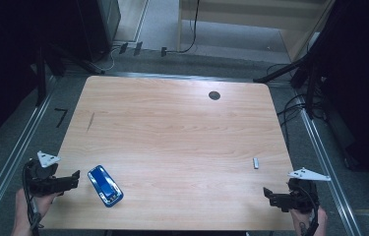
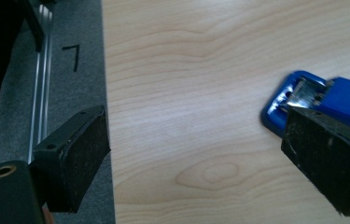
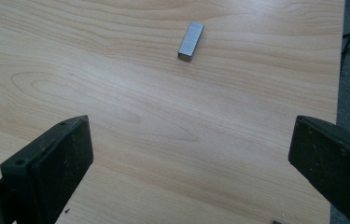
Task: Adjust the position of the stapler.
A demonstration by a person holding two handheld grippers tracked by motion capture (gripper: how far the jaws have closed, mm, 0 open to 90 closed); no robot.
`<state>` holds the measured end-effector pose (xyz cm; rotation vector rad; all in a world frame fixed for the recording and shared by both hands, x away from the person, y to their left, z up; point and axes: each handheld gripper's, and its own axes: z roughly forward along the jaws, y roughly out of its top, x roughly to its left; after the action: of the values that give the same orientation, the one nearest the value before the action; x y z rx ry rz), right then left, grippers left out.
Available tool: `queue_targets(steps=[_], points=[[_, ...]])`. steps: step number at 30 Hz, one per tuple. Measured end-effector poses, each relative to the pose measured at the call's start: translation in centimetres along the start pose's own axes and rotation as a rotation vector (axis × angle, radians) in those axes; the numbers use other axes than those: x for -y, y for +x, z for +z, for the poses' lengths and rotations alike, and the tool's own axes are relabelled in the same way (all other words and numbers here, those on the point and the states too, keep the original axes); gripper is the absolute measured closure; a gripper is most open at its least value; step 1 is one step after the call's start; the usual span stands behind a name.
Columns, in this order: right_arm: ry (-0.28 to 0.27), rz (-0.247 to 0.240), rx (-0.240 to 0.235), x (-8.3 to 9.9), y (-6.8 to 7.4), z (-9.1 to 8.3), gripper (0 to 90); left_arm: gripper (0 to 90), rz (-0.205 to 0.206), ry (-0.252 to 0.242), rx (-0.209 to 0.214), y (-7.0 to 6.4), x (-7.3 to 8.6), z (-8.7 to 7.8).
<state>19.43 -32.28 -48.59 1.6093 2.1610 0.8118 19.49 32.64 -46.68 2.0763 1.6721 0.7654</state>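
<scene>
We see the wood-grain counter (image 1: pixel 172 128), flat and matte. The glossy blue stapler (image 1: pixel 105 186) lies near its front-left edge, just beside our left gripper (image 1: pixel 77 178), fingers spread, empty. Our right gripper (image 1: pixel 266 194) is released too. The small grey metal staple block (image 3: pixel 191 41) lies ahead of it.

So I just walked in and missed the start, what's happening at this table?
A person holds a gripper in each hand at the near edge of a wooden table. The left gripper is open beside a blue stapler lying flat near the front left, not touching it. The right gripper is open too, near the front right corner, aimed toward a small grey strip of staples lying ahead of it. Nothing is grasped yet.
</scene>
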Motion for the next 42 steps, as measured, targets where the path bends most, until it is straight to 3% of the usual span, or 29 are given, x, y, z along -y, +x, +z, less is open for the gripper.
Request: queue_targets(steps=[11, 13, 14, 17, 22, 23, 24, 26, 28, 34, 42], points=[[0.019, -0.035, 0.001, 0.0, 0.5, 0.1, 2.6, 17.0, 0.076, 0.024, 0.069, -1.0, 0.1, -0.8], [0.009, -0.028, -0.003, 0.1, 0.5, -0.1, 2.7, 24.7, 0.103, 0.023, 0.109, -1.1, 0.2, -0.8], [0.008, -0.031, 0.0, 0.1, 0.5, -0.2, 2.7, 26.7, 0.103, 0.023, 0.109, -1.1, 0.2, -0.8], [0.007, -0.04, 0.001, 0.1, 0.7, -0.3, 2.7, 40.2, 0.156, 0.018, 0.175, -1.3, 0.5, -1.0], [0.015, -0.034, 0.005, 0.3, 0.7, -0.3, 2.8, 59.2, 0.195, 0.021, 0.271, -1.6, 0.5, -0.8], [0.015, -0.034, 0.005, 0.3, 0.7, -0.3, 2.8, 61.9, 0.195, 0.021, 0.271, -1.6, 0.5, -0.8], [0.017, -0.036, 0.006, 0.4, 0.6, -0.3, 2.8, 66.3, 0.205, 0.032, 0.318, -1.7, 0.5, -0.7], [0.018, -0.031, 0.007, 0.4, 0.6, -0.3, 3.2, 70.8, 0.222, 0.043, 0.358, -1.9, 0.5, -0.6], [0.019, -0.033, 0.005, 0.5, 0.6, -0.3, 3.5, 75.9, 0.231, 0.044, 0.373, -2.1, 0.5, -0.5], [0.026, -0.037, 0.004, 0.5, 0.7, -0.2, 3.6, 79.4, 0.293, 0.066, 0.436, -3.2, 0.7, -0.2], [0.027, -0.043, 0.006, 0.5, 0.7, -0.2, 3.8, 80.8, 0.328, 0.087, 0.487, -4.4, 0.8, 0.4]])
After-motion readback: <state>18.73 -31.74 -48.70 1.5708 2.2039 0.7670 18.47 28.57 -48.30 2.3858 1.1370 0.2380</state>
